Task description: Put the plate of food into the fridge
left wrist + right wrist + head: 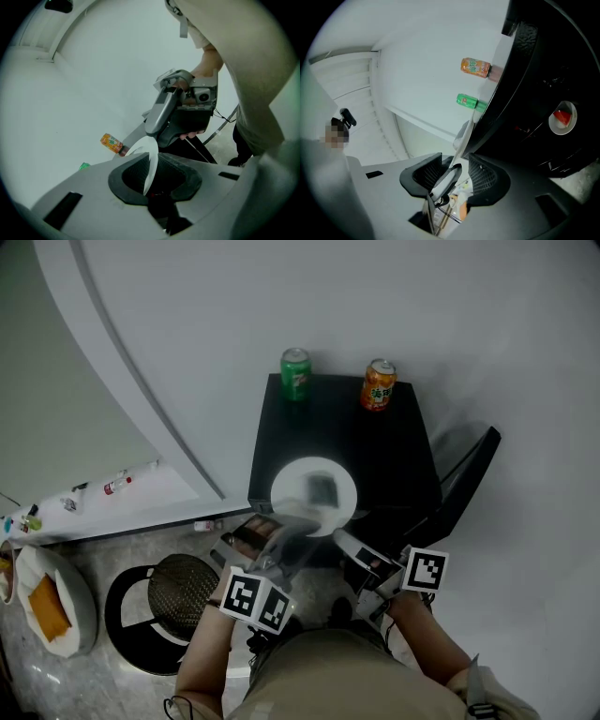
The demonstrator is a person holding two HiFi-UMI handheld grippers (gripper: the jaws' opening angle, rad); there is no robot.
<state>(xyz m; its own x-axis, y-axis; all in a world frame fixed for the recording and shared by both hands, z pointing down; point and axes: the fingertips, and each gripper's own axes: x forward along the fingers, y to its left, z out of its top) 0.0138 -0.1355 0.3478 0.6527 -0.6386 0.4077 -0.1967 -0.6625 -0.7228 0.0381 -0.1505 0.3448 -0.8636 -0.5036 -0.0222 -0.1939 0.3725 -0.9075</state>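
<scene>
White and carrying an orange slab of food, a dish (47,610) lies at the far left. Just right of it is a black ring with a mesh dome (178,592). The left gripper (149,180) is clamped on the rim of the white plate (281,495). It holds the plate level at the top front edge of the black fridge (375,451), outside it; what lies on the plate is blurred. A green can (295,373) and an orange can (379,384) stand on the fridge top. The right gripper (457,173) has its jaws apart, with a slim black-and-white piece between them that I cannot identify. The fridge door (469,474) hangs open at the right.
</scene>
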